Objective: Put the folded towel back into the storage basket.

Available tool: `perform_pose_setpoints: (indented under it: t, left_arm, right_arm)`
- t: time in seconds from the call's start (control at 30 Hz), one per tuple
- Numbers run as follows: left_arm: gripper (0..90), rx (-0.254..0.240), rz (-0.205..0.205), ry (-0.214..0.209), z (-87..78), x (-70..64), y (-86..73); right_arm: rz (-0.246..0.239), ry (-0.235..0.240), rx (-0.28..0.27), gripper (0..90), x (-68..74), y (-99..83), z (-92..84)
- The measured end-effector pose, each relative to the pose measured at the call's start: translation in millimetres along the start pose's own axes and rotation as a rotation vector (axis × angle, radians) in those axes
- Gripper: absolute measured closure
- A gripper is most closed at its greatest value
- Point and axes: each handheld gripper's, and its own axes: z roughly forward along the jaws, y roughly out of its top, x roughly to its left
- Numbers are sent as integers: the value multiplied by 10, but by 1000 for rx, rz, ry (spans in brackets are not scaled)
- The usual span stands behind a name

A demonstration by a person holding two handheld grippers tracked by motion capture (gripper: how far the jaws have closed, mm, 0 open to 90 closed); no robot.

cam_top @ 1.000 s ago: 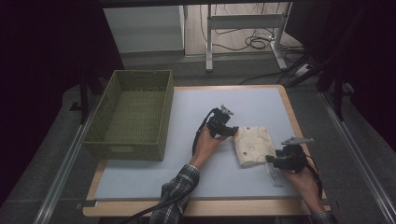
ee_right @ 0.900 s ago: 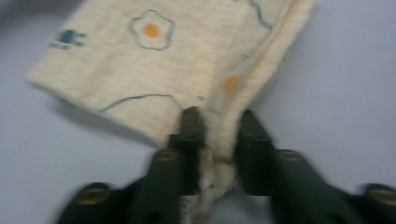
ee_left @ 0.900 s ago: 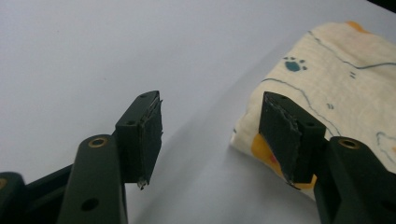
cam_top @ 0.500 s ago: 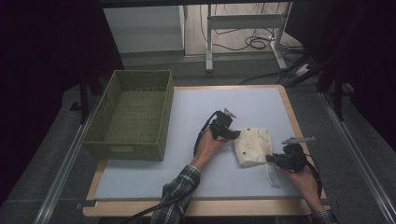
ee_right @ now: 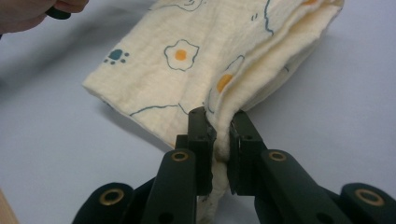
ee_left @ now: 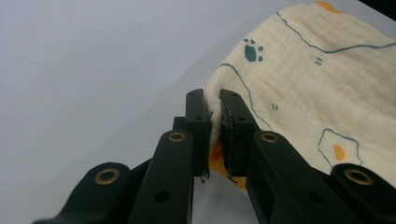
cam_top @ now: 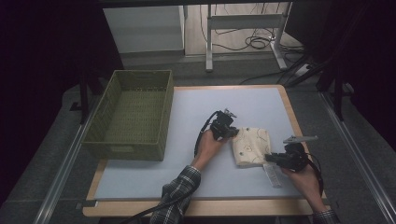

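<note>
Both grippers' jaws just closed on one cloth (cam_top: 252,146); one basket (cam_top: 133,114).

This looks like a lab or test workspace. A wooden-edged table (cam_top: 289,109) topped with a pale blue mat (cam_top: 201,140) sits between metal rails (cam_top: 60,172); behind the table, cables (cam_top: 254,42) lie on the floor by a metal desk frame (cam_top: 243,23), with dark curtains on both sides.
</note>
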Motion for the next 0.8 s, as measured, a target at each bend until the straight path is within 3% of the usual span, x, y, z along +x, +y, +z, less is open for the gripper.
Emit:
perform_pose_setpoints:
  t: [0.43, 0.8]
  left_arm:
    - [824, -14, -9, 15, -267, 99, -9]
    - [825, 46, 8, 37, -529, 172, 31]
  right_arm:
    - [-35, 52, -31, 811, 152, 158, 8]
    - [-70, 82, -41, 811, 301, 327, 45]
